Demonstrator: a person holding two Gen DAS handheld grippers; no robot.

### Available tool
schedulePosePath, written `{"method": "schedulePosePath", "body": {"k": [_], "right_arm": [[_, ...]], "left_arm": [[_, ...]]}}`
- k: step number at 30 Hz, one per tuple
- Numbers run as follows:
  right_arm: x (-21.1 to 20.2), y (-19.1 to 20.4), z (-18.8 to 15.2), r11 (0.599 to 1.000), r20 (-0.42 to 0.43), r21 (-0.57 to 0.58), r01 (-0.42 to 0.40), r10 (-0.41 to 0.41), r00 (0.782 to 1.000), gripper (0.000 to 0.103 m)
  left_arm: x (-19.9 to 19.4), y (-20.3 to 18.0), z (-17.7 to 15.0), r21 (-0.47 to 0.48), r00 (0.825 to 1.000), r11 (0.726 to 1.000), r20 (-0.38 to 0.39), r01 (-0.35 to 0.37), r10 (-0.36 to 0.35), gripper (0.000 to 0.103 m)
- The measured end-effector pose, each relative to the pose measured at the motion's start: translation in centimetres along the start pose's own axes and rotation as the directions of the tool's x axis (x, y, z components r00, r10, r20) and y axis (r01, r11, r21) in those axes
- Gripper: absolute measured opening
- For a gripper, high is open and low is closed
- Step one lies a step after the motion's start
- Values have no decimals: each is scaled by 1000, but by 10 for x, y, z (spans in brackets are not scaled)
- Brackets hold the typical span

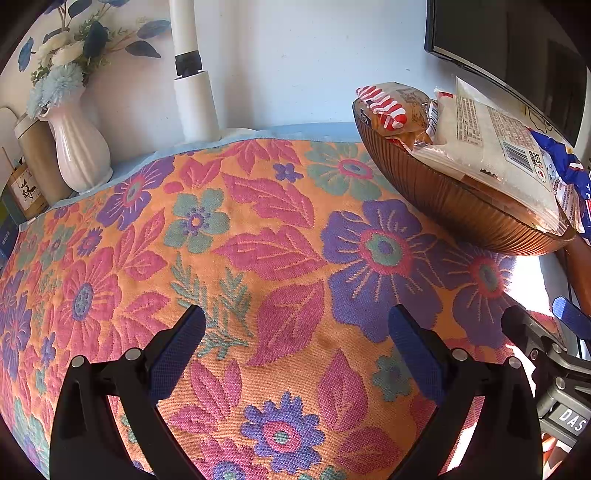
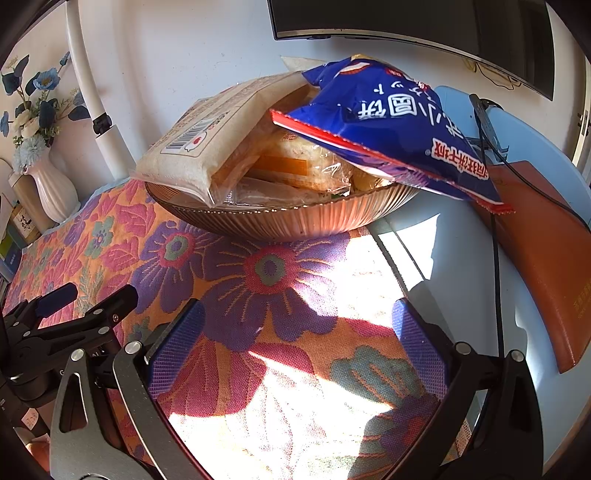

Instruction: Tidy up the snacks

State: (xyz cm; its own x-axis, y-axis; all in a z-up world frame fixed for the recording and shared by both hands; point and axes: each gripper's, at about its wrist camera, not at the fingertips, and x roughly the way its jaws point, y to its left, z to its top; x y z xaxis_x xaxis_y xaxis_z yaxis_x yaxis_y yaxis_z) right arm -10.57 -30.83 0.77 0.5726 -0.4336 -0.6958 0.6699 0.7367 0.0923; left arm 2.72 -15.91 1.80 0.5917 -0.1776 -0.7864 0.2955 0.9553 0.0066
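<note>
A ribbed amber glass bowl (image 2: 288,221) (image 1: 443,199) stands on the floral cloth (image 1: 258,240), heaped with snack packs. A blue snack bag (image 2: 388,125) lies across its right rim and hangs over the edge. A clear pack of pale bread (image 2: 207,147) (image 1: 491,147) leans on the left rim, and a red-and-white striped pack (image 1: 384,107) sits at the far side. My left gripper (image 1: 297,325) hovers open over bare cloth, left of the bowl. My right gripper (image 2: 299,325) is open too, empty, just in front of the bowl.
A white vase of blue and white flowers (image 1: 79,144) and a tan bottle (image 1: 37,162) stand at the back left by a white pole (image 1: 192,92). A dark monitor (image 2: 424,22), a black cable (image 2: 495,240) and an orange-brown book (image 2: 546,251) lie right of the bowl.
</note>
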Motion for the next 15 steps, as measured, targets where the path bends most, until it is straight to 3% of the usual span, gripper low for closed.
{"method": "schedulePosePath", "body": {"k": [15], "right_arm": [[-1,1,-1,1000,4,2,4,-4,1000,100]], "left_arm": [[0,-4,-2,40,1000,999,-5,-10,10,98]]}}
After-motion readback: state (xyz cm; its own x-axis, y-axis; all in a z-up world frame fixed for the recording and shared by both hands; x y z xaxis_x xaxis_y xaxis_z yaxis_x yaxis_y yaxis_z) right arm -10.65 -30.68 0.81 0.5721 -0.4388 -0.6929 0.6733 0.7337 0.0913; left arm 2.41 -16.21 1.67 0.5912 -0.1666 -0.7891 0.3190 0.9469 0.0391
